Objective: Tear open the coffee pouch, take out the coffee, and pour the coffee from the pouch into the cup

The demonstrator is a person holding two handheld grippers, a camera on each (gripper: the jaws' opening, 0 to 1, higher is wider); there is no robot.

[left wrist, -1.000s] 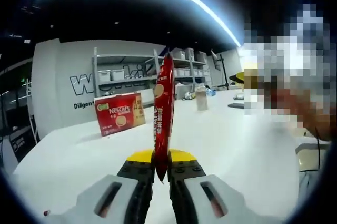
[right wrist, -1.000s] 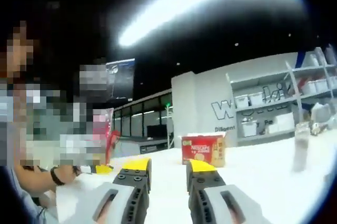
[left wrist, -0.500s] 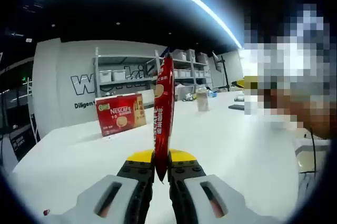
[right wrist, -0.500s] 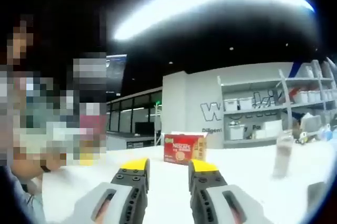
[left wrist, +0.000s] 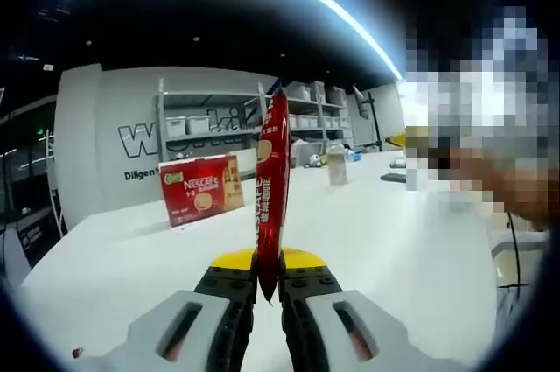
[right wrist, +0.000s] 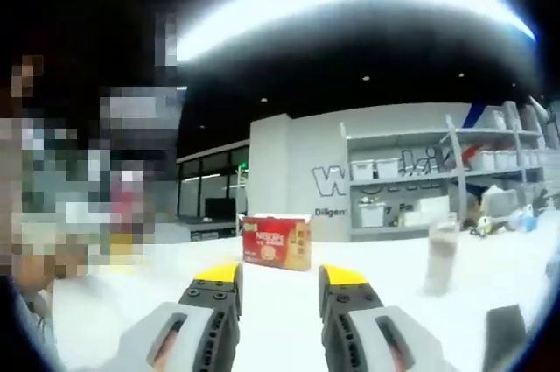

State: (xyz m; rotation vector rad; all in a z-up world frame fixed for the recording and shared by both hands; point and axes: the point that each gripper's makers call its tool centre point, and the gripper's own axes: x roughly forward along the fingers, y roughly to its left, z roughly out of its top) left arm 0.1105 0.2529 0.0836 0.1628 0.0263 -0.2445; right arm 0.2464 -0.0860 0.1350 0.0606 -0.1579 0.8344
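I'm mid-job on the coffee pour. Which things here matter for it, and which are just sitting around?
For the job:
- coffee pouch, upright, clamped in the left gripper
- right gripper, open, holding nothing
- cup, standing on the white table

Lying about:
- red Nescafe box on the table
- shelving with bins by the back wall

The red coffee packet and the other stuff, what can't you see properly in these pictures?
- coffee pouch, left gripper view: seen edge-on, so whether its top is torn stays unclear; its bottom end is hidden between the shut jaws.
- cup, right gripper view: motion blur hides any contents.
- red Nescafe box, right gripper view: small print blurred.
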